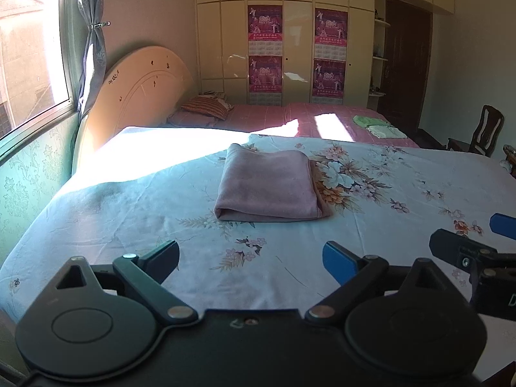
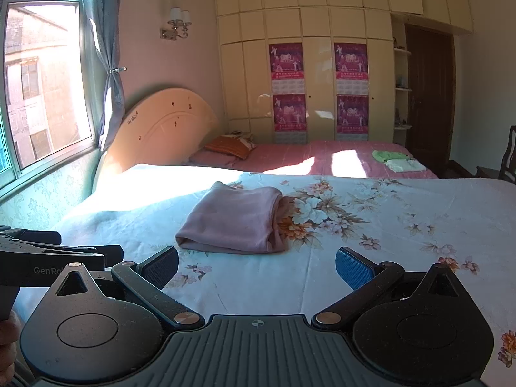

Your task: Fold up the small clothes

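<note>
The left gripper (image 1: 250,259) was held with its fingers (image 1: 338,262) spread wide and nothing between them, and the right gripper (image 2: 257,266) was likewise seen wide and empty, both low over the near part of the bed (image 1: 129,213). The two were placed side by side, the right gripper showing at the right edge of the left view (image 1: 464,242) and the left gripper's body at the left edge of the right view (image 2: 48,258). Straight ahead of both, well apart from the fingers, one pink cloth (image 1: 269,185) was found lying flat on the flowered sheet (image 2: 387,225), already folded into a thick rectangle. Its rounded fold was turned toward the grippers, and its loose layered edges were seen on the right side (image 2: 279,225). The longer side seemed to run away from the grippers, though the fisheye made that uncertain. Neither gripper was clearly nearer; the cloth sat about centred in the left view and slightly left of centre in the right view, so the left one was judged marginally better aligned. Any further fold was judged to call for a forward reach by both. Counted: two grippers, one pink cloth on the near bed, and a small pile of what looked like two or three pale green pieces (image 2: 398,161) on the far pink bed (image 2: 290,158), plus one pillow (image 2: 230,146).
</note>
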Demonstrator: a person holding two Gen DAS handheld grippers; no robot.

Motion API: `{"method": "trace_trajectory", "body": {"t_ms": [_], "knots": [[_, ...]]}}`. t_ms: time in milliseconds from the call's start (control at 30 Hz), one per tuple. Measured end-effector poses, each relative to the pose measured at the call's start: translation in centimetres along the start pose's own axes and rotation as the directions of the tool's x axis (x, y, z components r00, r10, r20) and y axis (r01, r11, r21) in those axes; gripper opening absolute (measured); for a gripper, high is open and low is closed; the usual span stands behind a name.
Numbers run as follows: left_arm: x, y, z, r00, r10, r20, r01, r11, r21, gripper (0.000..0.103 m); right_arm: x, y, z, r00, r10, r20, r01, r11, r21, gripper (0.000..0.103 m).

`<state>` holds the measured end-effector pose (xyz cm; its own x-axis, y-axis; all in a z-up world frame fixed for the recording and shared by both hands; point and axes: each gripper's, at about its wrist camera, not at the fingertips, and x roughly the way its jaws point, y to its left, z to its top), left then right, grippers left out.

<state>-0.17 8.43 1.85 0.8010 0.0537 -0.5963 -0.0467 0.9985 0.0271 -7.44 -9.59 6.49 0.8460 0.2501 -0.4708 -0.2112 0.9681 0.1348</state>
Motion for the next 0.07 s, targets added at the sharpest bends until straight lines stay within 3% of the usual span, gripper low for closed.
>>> {"method": "trace_trajectory", "body": {"t_ms": [67], "knots": [[1.04,0.57,0.15,0.999,-0.038,-0.014,0.038,0.999,-0.025,0.103,0.32,0.00,-0.18,1.000,-0.004,-0.009,0.004,1.000,0.000,0.102]]}}
